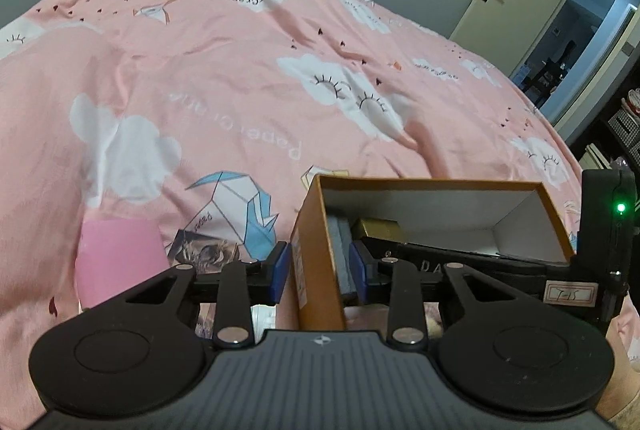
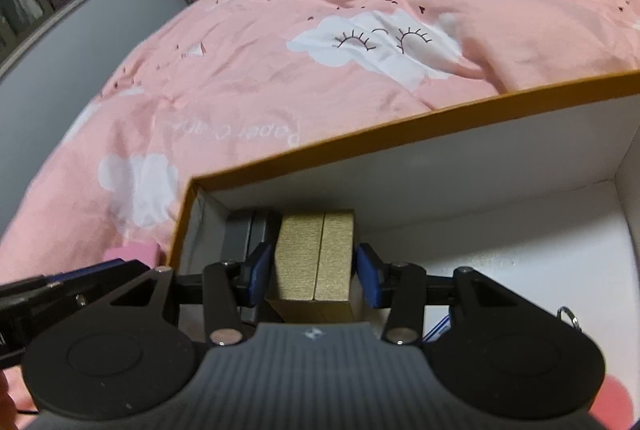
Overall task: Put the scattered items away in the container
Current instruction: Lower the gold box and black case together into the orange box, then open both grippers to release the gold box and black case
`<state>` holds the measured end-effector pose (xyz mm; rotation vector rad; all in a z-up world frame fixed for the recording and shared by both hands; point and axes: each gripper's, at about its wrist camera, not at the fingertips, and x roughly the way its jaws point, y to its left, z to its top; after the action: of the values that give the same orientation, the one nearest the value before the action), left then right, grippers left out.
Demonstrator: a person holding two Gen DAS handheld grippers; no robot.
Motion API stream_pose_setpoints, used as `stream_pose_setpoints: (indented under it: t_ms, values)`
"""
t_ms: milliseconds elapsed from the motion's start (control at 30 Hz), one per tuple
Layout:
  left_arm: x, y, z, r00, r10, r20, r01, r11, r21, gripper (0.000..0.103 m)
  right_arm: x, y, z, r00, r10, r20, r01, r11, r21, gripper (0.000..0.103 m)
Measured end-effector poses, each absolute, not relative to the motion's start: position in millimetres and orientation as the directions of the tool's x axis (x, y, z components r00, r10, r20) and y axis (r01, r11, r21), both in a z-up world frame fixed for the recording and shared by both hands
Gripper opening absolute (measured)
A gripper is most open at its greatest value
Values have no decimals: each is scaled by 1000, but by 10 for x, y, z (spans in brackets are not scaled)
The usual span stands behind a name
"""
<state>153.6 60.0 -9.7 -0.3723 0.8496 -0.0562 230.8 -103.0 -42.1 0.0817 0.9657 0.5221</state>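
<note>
On a bed spread with a pink cloud-print quilt [image 1: 224,78], we work both claws at an orange cardboard box [image 1: 440,185], the container for the scattered things; our left gripper [image 1: 320,272] straddles the box's left wall, one blue pad outside and one inside, and whether the pads actually press the card we cannot tell; we judge it is there to steady the box while the other hand loads it. Our right gripper [image 2: 310,280] reaches down inside, its jaws about half open and closed on a gold box [image 2: 316,258], held upright just beside a dark grey item [image 2: 246,236] standing at the box's left wall, at ten o'clock from the pads; the gold box seems low in the container, though whether it touches the floor is unclear; release looks to us like the next step. A pink block [image 1: 120,262] lies on the quilt outside, at nine o'clock from the left claw, beside a printed card [image 1: 204,250]; both appear yet to be gathered.
</note>
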Motion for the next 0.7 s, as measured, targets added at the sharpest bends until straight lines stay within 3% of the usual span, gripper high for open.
stream_pose_setpoints:
  t_ms: [433,467,533,700]
  values:
    - [1463,616,-166,647,-194,-737,-115,931,-346,37,2220,-1140,-296,397,473,-787,-424,855,300,50]
    - [1455,617,-171,648,-194,-737,-116,930,-348,37,2208,-1151,-294,389,467,-794,-429,855,292,46]
    - [1440,618,-176,650,-197,-734,-116,929,-352,37,2198,-1171,-317,372,465,-803,-436,852,291,26]
    - [1433,613,-192,648,-203,-734,-113,928,-356,36,2225,-1179,-433,352,463,-813,-424,854,303,21]
